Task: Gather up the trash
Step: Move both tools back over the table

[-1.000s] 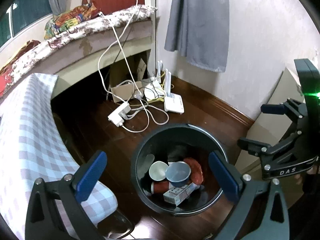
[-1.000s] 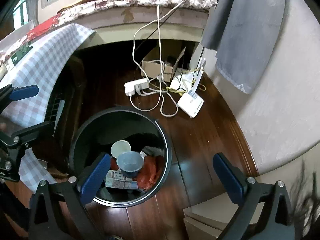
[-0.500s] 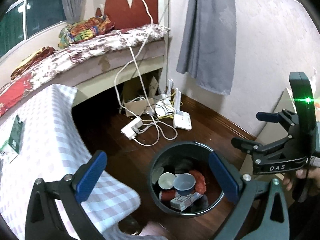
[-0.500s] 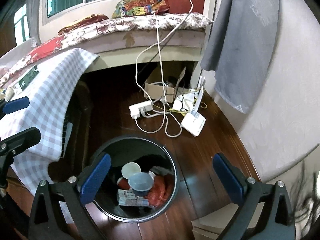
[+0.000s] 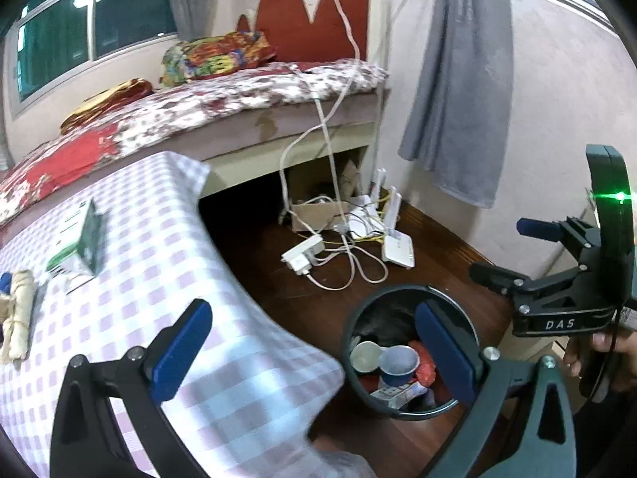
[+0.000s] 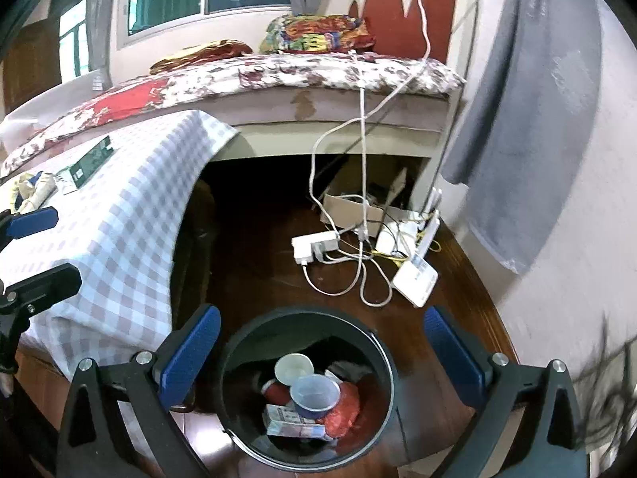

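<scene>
Both of your grippers are wide apart and hold nothing. Your left gripper (image 5: 310, 352) hangs over the edge of the table, and your right gripper (image 6: 320, 352) hangs over the bin.

Closest to you, the round black bin (image 6: 235, 362) sits on the shiny dark wood floor. It is smooth and hard. Inside lie a blue cup (image 6: 315, 393), a white cup (image 6: 294, 367), a crinkly red wrapper (image 6: 345, 406) and a flat printed carton (image 6: 294, 424).

To the left, the table has a soft checked cloth (image 5: 159, 247). More trash waits there: a green and white box (image 5: 81, 239) and a lumpy cream wrapper (image 5: 20, 314).

The cloth could slide or bunch up if you drag a finger on it. The flat box may be hard to pinch and could slip.

Farther off, white cables (image 6: 360, 263) loop on the floor by the bed (image 6: 278, 75).
</scene>
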Demonstrator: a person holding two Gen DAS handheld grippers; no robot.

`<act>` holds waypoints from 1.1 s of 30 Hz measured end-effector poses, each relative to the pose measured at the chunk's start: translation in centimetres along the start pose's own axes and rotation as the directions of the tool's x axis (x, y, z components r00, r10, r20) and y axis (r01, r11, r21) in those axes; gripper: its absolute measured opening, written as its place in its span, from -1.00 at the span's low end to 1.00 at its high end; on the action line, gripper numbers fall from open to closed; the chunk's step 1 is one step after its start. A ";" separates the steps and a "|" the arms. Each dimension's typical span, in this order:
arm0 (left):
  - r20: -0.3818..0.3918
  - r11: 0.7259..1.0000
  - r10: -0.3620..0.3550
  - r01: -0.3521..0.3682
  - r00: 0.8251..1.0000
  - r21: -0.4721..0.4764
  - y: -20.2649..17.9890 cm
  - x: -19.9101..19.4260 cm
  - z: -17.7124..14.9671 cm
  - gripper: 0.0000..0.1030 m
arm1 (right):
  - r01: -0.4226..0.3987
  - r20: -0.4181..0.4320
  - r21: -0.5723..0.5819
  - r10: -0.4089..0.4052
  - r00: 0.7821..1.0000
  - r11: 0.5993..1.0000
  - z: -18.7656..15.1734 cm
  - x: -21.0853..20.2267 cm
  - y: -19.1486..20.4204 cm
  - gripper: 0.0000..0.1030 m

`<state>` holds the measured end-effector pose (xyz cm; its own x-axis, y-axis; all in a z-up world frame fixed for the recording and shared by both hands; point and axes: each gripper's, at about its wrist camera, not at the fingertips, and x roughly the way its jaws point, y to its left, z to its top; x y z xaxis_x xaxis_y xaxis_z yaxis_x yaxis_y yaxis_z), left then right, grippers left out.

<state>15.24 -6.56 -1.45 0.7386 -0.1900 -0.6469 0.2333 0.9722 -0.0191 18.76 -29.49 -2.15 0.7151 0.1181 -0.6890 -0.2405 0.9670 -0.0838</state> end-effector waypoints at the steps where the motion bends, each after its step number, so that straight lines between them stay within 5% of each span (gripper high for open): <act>1: -0.001 1.000 0.010 -0.010 1.000 -0.009 0.5 -0.1 -0.1 0.99 | -0.006 0.000 -0.002 0.006 1.000 1.000 0.2 0.1 0.3 1.00; 19: 0.019 0.963 0.216 -0.210 0.976 -0.169 11.5 -4.3 -2.0 0.99 | -0.144 0.050 -0.110 0.150 0.987 0.983 5.6 1.4 10.3 1.00; 26: 0.007 0.921 0.305 -0.293 0.952 -0.259 17.1 -7.4 -4.3 0.99 | -0.159 0.039 -0.146 0.166 0.985 0.977 7.9 2.0 15.7 1.00; 33: -0.021 0.857 0.402 -0.384 0.916 -0.343 22.7 -10.4 -6.9 0.99 | -0.302 0.047 -0.181 0.314 0.948 0.936 10.2 1.4 22.7 1.00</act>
<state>8.49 18.39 -0.46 0.7567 0.2193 -0.6158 -0.3003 0.9534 -0.0295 21.01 -5.06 2.35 0.6330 0.4266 -0.6460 -0.5593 0.8290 -0.0007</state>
